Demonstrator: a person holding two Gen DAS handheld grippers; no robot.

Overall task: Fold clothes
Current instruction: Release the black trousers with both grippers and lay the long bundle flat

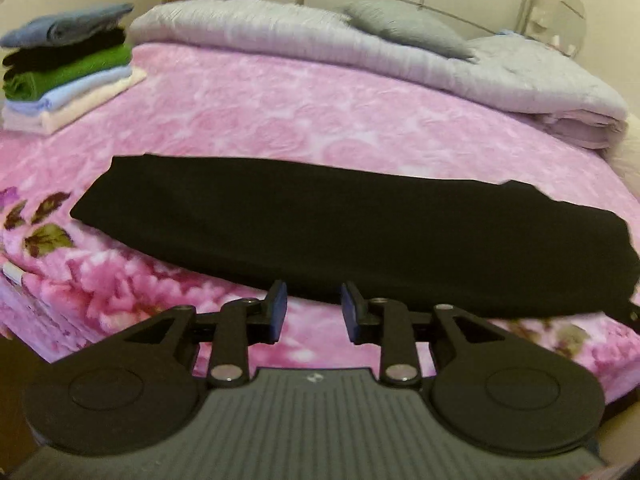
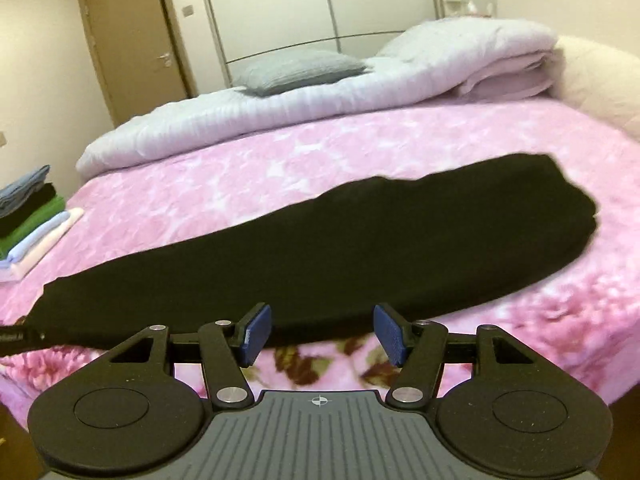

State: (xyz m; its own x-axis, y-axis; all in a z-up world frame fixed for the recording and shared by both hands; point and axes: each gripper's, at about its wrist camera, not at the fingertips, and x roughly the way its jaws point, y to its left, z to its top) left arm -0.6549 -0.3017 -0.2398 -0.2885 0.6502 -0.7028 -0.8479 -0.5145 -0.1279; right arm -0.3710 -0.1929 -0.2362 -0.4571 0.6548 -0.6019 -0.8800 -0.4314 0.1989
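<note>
A black garment [image 1: 320,232] lies folded into a long narrow strip across the pink floral blanket [image 1: 280,112]; the right wrist view shows the same black garment [image 2: 340,248] running from lower left to upper right. My left gripper [image 1: 314,314] hangs just in front of the strip's near edge, open, with only blanket showing between its blue pads [image 1: 278,312]. In the other view my right gripper [image 2: 320,334] also stands open at the near edge, nothing between its blue pads [image 2: 390,334]. Neither gripper touches the cloth.
A stack of folded clothes [image 1: 64,72], blue, black, green and pale, sits at the bed's far left, also seen as the stack [image 2: 32,220]. A folded grey-lilac duvet [image 1: 400,60] with a grey pillow [image 1: 408,32] lies along the far side. A door [image 2: 132,40] and wardrobe stand behind.
</note>
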